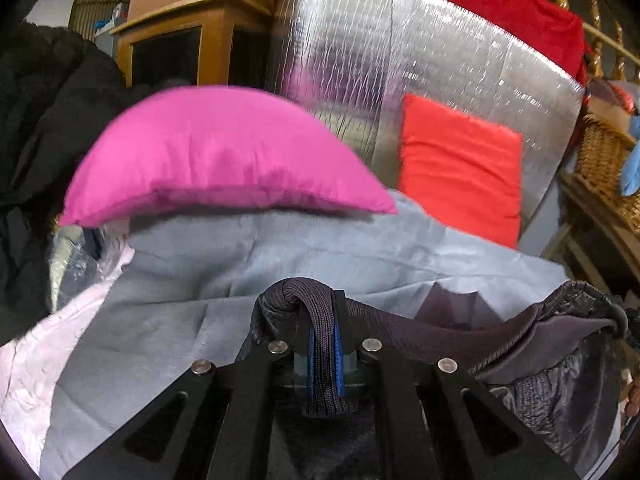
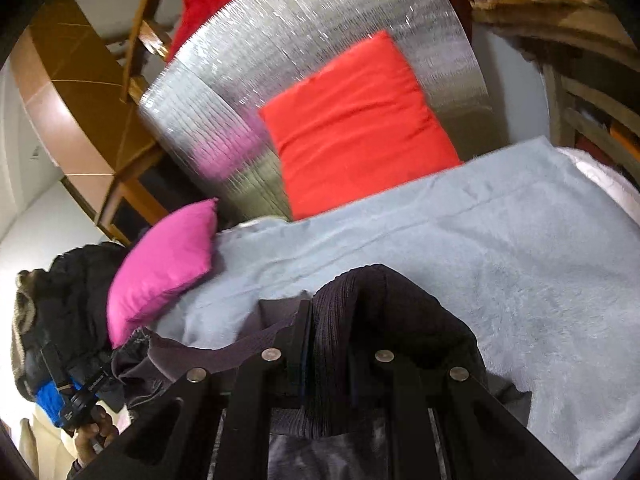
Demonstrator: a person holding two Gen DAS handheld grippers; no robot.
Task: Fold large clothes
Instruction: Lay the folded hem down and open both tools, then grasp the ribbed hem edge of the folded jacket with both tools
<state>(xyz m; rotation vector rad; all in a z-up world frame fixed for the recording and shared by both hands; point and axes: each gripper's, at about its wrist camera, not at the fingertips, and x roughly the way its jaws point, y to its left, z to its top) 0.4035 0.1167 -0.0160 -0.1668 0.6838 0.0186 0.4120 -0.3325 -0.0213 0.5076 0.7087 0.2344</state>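
A dark grey-purple jacket [image 1: 532, 344] with a ribbed knit hem hangs between my two grippers above a light blue blanket [image 1: 224, 280]. My left gripper [image 1: 322, 344] is shut on a fold of the ribbed hem [image 1: 316, 304]. My right gripper [image 2: 320, 332] is shut on another part of the ribbed hem [image 2: 360, 292], which bulges over the fingers. The jacket [image 2: 192, 352] stretches left from the right gripper toward the other hand. The blanket shows in the right wrist view [image 2: 500, 240] too.
A pink pillow [image 1: 224, 156] and a red pillow [image 1: 460, 168] lie at the bed's head against a silver foil panel [image 1: 360, 60]. Dark clothes [image 1: 36, 140] pile at the left. A wicker basket [image 1: 608, 168] stands at the right. A wooden cabinet [image 1: 180, 36] is behind.
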